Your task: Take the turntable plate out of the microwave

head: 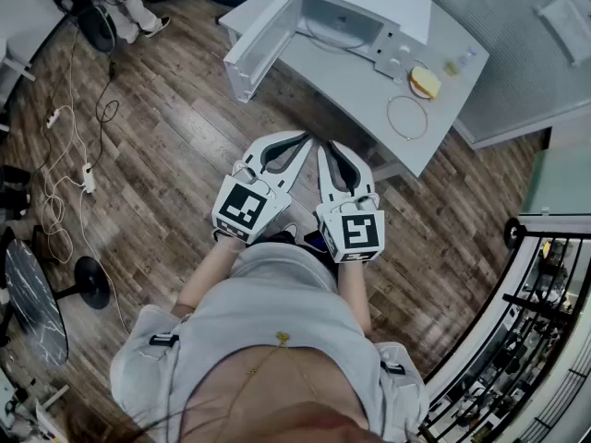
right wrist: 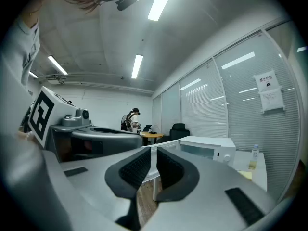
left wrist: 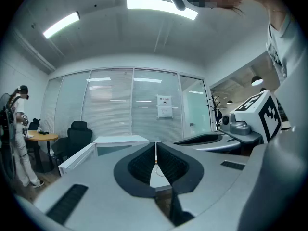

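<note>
— What are your jaws doing?

— Both pairs are pressed together with nothing between them. My left gripper (head: 301,142) and right gripper (head: 330,148) sit side by side at mid-frame in the head view, over the wood floor (head: 166,146).

— And the plate?

— The turntable plate (head: 338,33) is inside the microwave (head: 355,7) at the upper centre (only a faint pale curve on the cavity floor). The door (head: 262,50) hangs wide open to the left. Both grippers are well apart from it.

— What's it standing on?

— A white table (head: 355,86). To the right of the microwave lie a thin ring (head: 407,116) and a yellow pad (head: 425,81).

— The room?

— Cables (head: 65,164) trail down the left edge, a fan (head: 83,12) is in the upper left corner and a black railing (head: 545,303) at lower right. My left gripper view shows a glass wall (left wrist: 110,109) with blinds.
</note>
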Motion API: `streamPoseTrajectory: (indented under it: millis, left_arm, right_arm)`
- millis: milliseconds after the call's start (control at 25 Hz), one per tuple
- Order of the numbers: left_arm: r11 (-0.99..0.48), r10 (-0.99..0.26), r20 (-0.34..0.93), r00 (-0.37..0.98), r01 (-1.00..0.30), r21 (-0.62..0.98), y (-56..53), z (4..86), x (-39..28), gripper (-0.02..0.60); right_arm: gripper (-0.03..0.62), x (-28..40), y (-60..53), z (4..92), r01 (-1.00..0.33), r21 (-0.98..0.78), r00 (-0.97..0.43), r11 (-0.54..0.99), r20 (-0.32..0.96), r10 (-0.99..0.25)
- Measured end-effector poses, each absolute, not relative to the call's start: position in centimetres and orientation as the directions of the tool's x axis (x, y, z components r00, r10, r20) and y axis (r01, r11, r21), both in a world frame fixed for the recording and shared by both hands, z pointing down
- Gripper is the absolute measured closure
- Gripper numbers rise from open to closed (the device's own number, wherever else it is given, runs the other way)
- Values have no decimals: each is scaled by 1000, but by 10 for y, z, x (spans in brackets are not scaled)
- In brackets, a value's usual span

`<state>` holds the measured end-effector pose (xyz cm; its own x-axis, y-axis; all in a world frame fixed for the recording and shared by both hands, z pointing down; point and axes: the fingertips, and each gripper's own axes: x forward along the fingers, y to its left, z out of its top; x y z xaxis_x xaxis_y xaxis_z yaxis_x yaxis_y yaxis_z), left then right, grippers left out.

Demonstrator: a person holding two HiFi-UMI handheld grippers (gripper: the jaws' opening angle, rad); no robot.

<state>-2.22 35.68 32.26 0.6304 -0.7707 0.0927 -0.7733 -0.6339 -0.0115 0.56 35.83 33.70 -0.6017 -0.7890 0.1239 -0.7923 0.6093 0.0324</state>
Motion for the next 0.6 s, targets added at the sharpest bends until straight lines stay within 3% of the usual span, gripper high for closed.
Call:
streamPoseTrajectory:
  millis: [120, 200, 320, 600]
  left_arm:
    - [-631, -772, 88, 629, -775, 6, 357, 327, -20, 551]
    - [-614, -786, 87, 612, -789, 0, 355, 329, -21, 549]
    - [-605, -792, 109, 601, -796, -14, 354, 335, -19, 472]
    - [-618, -783, 99, 614, -786, -11, 355, 337, -12, 471]
  right_arm:
    - [498, 11, 360, 339, -789, 11, -609, 614, 116, -785]
    - [495, 15, 361, 340, -786, 2, -614, 619, 113, -781]
    - [485, 22, 362, 342, -783, 8, -617, 621, 115, -779]
    - [479, 31, 363, 346, -776, 1, -626, 630, 113, -771]
